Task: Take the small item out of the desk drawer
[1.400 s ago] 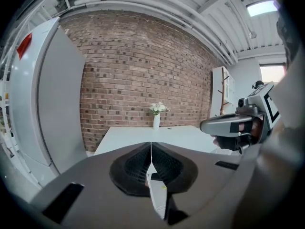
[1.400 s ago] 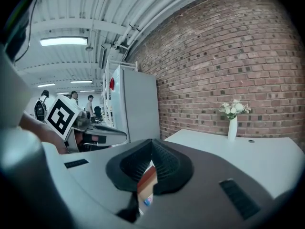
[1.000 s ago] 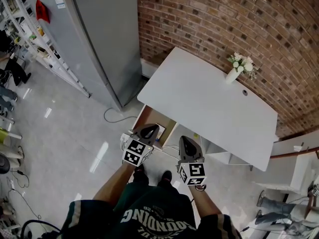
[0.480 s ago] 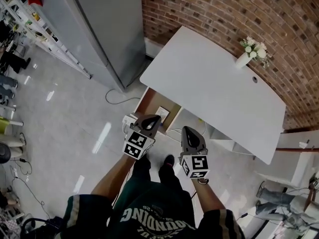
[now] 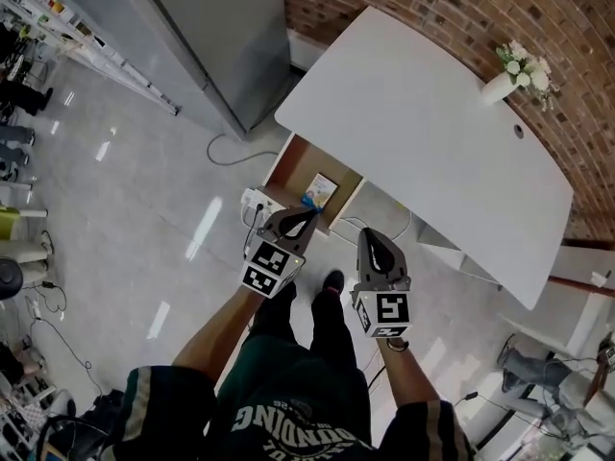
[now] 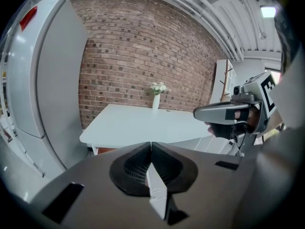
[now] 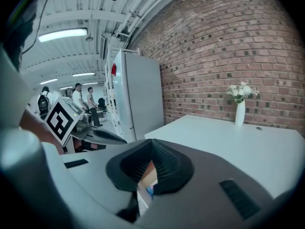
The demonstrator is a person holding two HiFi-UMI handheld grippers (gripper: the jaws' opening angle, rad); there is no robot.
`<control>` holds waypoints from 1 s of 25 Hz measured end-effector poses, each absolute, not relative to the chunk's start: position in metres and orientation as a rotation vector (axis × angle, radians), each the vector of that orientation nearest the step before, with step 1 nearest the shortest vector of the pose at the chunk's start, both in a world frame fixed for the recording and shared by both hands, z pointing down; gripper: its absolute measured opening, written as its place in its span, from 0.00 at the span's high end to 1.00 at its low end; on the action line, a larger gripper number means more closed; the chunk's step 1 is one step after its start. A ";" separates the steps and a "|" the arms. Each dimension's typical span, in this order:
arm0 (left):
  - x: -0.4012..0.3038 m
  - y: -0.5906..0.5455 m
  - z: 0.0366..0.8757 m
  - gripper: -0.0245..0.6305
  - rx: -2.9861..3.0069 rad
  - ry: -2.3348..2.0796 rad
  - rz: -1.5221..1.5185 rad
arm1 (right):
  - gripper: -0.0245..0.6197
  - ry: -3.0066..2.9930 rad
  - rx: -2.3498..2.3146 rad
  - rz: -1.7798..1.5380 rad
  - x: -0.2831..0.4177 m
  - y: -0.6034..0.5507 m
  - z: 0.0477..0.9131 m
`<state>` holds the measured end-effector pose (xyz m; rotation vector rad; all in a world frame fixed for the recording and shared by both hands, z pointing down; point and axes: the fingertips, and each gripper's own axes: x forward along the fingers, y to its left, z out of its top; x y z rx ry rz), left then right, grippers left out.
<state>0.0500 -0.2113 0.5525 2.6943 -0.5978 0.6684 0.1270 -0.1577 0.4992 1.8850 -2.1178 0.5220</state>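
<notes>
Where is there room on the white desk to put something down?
Almost all the white desk top is bare. Only the corner by the brick wall holds the flower vase and a small hole. The open drawer is tighter: a small item lies inside.

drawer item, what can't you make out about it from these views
Head view: small item too small to identify or read.
Right gripper view: only a blue-white sliver shows; right gripper covers the rest.
Left gripper view: left gripper covers it entirely.
Head view: drawer runs back under the desk top, rear unseen.
</notes>
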 end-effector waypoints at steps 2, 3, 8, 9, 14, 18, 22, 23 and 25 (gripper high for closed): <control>0.049 -0.209 0.563 0.94 2.679 -0.593 0.687 | 0.93 -2.129 1.841 0.482 0.122 -0.158 0.503; 0.049 -0.209 0.568 0.94 2.674 -0.593 0.696 | 0.93 -2.135 1.825 0.469 0.122 -0.158 0.506; 0.052 -0.212 0.595 0.94 2.674 -0.609 0.713 | 0.93 -2.142 1.823 0.472 0.131 -0.165 0.529; 0.053 -0.212 0.602 0.94 2.671 -0.612 0.718 | 0.92 -2.142 1.817 0.475 0.132 -0.165 0.535; 0.062 -0.217 0.631 0.94 2.660 -0.609 0.729 | 0.92 -2.130 1.792 0.445 0.143 -0.176 0.559; 0.068 -0.220 0.655 0.93 2.657 -0.621 0.714 | 0.93 -2.120 1.804 0.478 0.149 -0.180 0.584; 0.069 -0.226 0.678 0.93 2.653 -0.636 0.729 | 0.93 -2.111 1.792 0.487 0.151 -0.183 0.611; 0.069 -0.229 0.683 0.93 2.652 -0.641 0.731 | 0.92 -2.108 1.792 0.488 0.152 -0.185 0.617; 0.070 -0.237 0.693 0.93 2.650 -0.656 0.729 | 0.93 -2.098 1.810 0.511 0.157 -0.190 0.629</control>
